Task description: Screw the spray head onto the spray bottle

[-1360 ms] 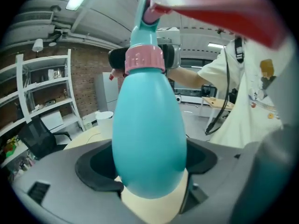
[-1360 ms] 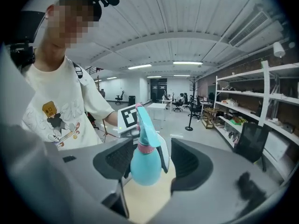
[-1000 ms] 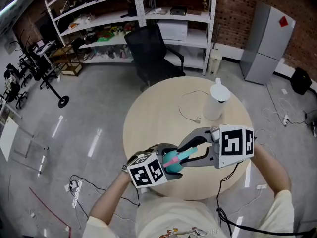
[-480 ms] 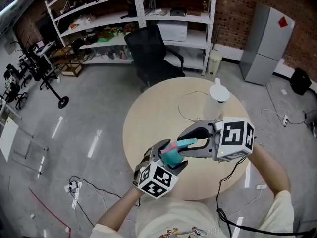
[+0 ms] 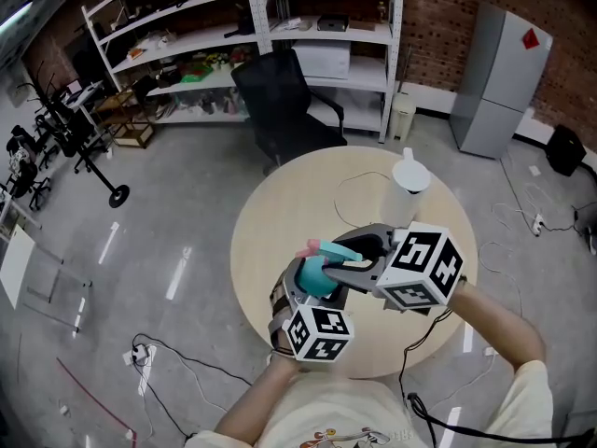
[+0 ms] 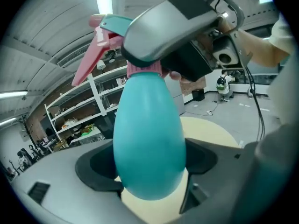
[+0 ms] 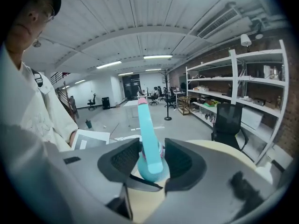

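A teal egg-shaped spray bottle [image 5: 315, 278] [image 6: 149, 134] is held over the near part of the round table [image 5: 270, 222], and my left gripper [image 5: 315, 292] [image 6: 149, 174] is shut on its lower body. The spray head [image 5: 312, 248] [image 6: 96, 45] [image 7: 148, 125], teal with a pink trigger and collar, sits on the bottle's neck. My right gripper [image 5: 338, 259] [image 7: 150, 161] comes in from the right and is shut on the head's collar. Its jaws have just been opening slightly, with the head still between them.
A white lidded container [image 5: 409, 189] stands at the table's far right, with a thin cable [image 5: 359, 208] beside it. A black office chair [image 5: 284, 101] is behind the table, with shelving [image 5: 233, 35] further back and a grey cabinet [image 5: 499, 82] at right.
The left gripper has swung in from the left to beneath the bottle and rolled. The bottle has tipped more upright. The right gripper has shifted left and rolled, still on the head.
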### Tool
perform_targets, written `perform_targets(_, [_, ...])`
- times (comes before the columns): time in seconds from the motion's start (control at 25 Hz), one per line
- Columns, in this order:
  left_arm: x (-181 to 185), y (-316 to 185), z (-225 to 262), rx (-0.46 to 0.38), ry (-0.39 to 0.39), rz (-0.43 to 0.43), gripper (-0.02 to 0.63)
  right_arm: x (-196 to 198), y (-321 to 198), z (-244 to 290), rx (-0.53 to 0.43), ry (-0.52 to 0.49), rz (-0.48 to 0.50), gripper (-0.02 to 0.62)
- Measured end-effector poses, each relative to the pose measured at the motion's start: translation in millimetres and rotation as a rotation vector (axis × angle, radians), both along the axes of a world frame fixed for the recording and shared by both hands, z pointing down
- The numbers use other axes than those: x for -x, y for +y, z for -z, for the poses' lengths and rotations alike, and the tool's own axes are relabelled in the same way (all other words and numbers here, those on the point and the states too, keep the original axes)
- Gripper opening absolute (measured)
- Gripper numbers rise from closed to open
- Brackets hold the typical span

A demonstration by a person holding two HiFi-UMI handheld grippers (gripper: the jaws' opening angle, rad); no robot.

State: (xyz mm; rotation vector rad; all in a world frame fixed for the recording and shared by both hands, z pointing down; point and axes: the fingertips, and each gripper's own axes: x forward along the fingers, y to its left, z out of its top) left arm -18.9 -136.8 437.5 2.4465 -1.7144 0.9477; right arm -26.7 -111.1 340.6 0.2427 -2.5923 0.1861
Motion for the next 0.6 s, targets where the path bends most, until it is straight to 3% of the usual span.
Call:
perform_targets(0.08, [-0.5, 0.0, -0.9, 0.014, 0.012, -0.020, 0.407, -0.9, 2.4, -1.5, 0.007, -0.003, 0.012, 0.203])
perform_targets(0.2, [0.3, -1.8, -6.9, 0.052, 0.025, -0.060, 0.407, -3.6, 2.4, 0.2, -0.005, -0.004, 0.029, 0.222])
perform_targets(0.32, [-3.0, 1.2, -15.0, 0.106, 0.080, -0.154, 0.407, -9.4, -0.2, 1.0, -0.022, 0.000, 0.035, 0.225])
perform_targets(0.48, [-13.3, 28.1, -15.1, 0.202, 0.219, -0.409, 0.407, -11.3, 8.7, 4.0, -0.025, -0.025, 0.074, 0.224])
perform_targets(0.6, [-17.2, 51.5, -12.0, 0.257, 0.274, -0.599, 0.407, -8.3, 20.8, 11.5, -0.013, -0.088, 0.149, 0.224])
